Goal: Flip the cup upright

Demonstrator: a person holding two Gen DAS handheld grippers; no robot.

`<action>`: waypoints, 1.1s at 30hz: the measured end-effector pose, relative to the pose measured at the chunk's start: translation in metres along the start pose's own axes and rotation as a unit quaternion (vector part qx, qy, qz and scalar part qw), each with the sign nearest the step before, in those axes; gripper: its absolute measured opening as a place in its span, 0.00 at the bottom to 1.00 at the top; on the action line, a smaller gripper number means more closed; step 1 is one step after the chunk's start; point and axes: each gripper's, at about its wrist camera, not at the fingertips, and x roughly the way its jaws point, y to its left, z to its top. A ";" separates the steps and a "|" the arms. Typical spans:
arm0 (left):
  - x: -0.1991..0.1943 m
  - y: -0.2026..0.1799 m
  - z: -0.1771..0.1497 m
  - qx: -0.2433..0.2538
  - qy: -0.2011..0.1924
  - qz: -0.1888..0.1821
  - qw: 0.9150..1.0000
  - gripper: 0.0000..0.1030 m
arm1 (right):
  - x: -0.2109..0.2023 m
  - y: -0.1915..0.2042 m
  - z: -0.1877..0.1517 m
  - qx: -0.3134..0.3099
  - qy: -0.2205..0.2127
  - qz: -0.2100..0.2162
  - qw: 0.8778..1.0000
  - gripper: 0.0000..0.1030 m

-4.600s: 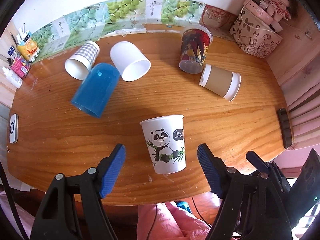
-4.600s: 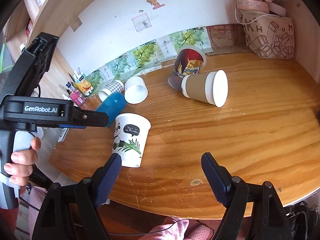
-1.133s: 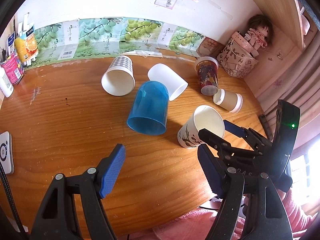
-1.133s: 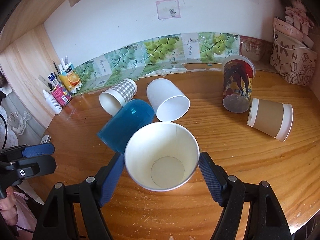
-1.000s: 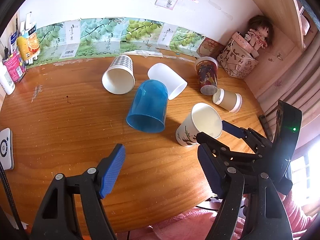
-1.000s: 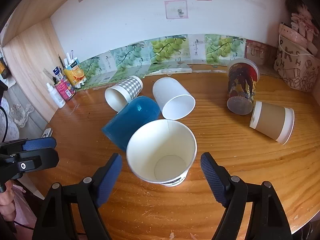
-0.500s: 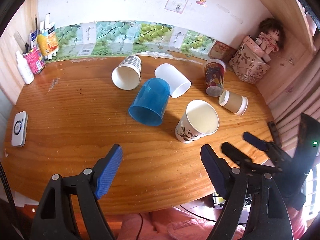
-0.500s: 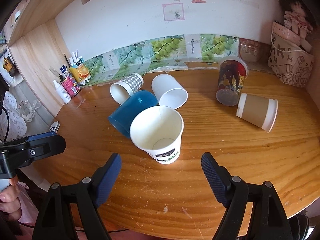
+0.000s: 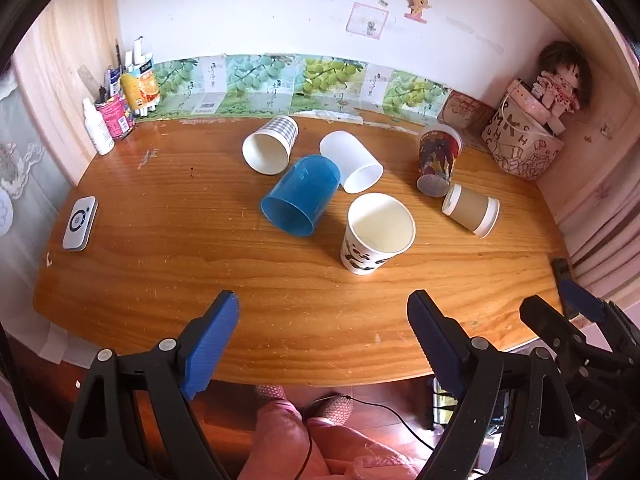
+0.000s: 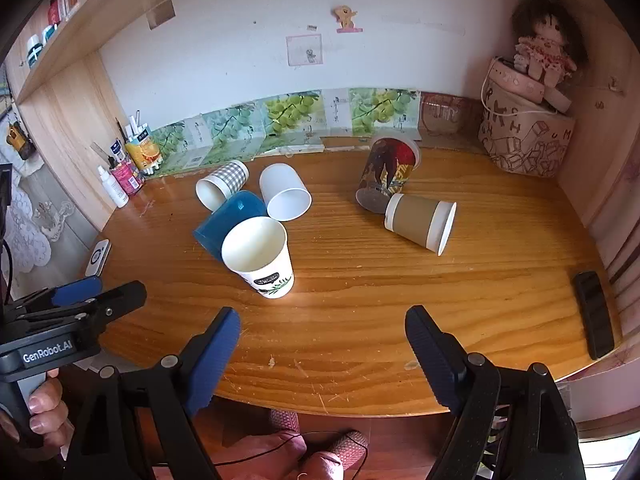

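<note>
Left hand-held gripper (image 9: 322, 320) and right hand-held gripper (image 10: 322, 334) both wide, empty, low in frame over near bench (image 10: 500, 288) edge. Panda cup (image 10: 259, 257) upright mid-frame, by blue cup (image 9: 301, 200) on its side. Grape-print strip (image 10: 288, 120) along white back wall.

Both wrist views above table's (image 9: 168, 216) near edge, sharing cups.

Panda cup (image 10: 262, 258) covers the mouth end of the blue cup (image 10: 228, 220) in the right wrist view; its print is too small to read. The colourful cup (image 9: 437, 163) hides part of the brown cup (image 9: 472, 210)'s base. Labels on the bottles (image 9: 120, 100) at the desk (image 9: 160, 220)'s left corner: illegible.
</note>
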 end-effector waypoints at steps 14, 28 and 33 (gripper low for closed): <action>-0.084 -0.034 -0.022 0.000 -0.150 0.033 0.988 0.98 | -0.081 -0.008 -0.011 0.026 -0.073 0.000 0.997 0.87; -0.128 -0.058 -0.028 0.038 -0.295 0.053 0.953 1.00 | -0.137 -0.001 -0.029 -0.001 -0.224 -0.023 0.974 1.00; -0.135 -0.067 -0.029 0.049 -0.318 0.060 0.945 1.00 | -0.143 -0.006 -0.032 0.012 -0.248 -0.027 0.968 1.00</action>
